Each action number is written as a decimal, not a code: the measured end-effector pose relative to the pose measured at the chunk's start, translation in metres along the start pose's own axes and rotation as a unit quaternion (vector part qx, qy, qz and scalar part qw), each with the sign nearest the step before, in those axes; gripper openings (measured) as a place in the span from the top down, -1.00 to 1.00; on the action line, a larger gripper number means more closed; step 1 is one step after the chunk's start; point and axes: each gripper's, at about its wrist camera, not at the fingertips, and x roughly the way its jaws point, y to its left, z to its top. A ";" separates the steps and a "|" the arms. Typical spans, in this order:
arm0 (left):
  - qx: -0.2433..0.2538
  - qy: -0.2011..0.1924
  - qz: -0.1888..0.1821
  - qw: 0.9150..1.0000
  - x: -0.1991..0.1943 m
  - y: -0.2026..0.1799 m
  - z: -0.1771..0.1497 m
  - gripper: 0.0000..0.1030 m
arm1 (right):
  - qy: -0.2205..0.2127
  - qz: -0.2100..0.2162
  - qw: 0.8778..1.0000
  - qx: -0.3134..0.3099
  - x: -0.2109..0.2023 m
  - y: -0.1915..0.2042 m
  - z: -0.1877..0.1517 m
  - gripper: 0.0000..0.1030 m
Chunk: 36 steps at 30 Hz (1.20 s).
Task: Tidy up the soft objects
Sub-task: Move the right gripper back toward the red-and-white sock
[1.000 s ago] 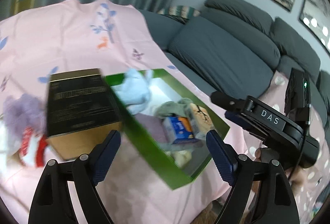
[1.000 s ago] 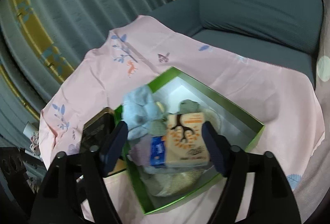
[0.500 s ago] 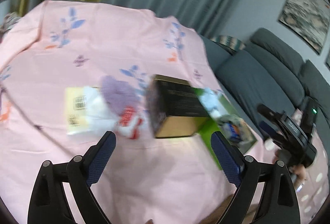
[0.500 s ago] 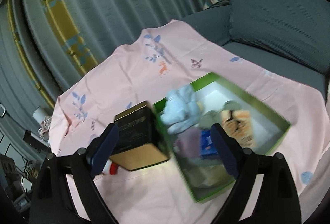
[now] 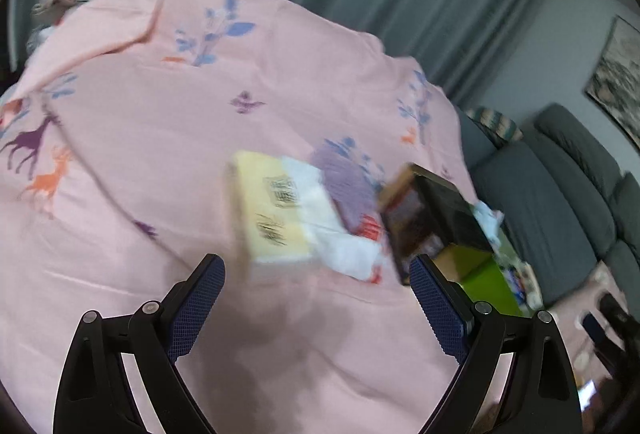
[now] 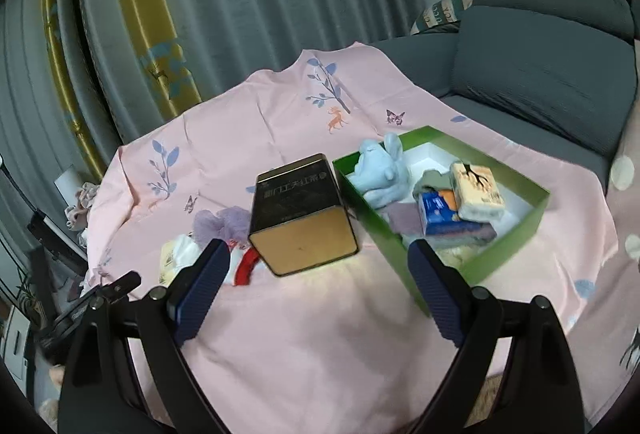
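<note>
Both tongs gape empty above the pink-clothed surface: the left tongs just short of the tissue pack, the right tongs between the tin and green box of soft things.

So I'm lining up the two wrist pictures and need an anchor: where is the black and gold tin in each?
Left wrist: the black and gold tin lies right of centre, blurred, just above the right fingertip, beside the purple puff.
Right wrist: the tin sits at centre, between the puff and the green box.
Shared landmark: the green box, right of the tin in both.
</note>
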 end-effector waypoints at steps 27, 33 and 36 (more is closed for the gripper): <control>0.035 0.043 0.019 0.998 0.013 -0.012 -0.015 -0.81 | -0.002 -0.008 0.999 -0.037 -0.029 0.037 -0.008 -0.80; 0.041 0.050 0.033 0.997 0.013 -0.011 -0.018 -0.81 | 0.017 -0.006 0.999 -0.027 -0.030 0.047 -0.011 -0.80; 0.037 0.048 0.022 0.998 0.009 -0.009 -0.017 -0.81 | 0.021 -0.007 0.999 -0.028 -0.032 0.053 -0.014 -0.80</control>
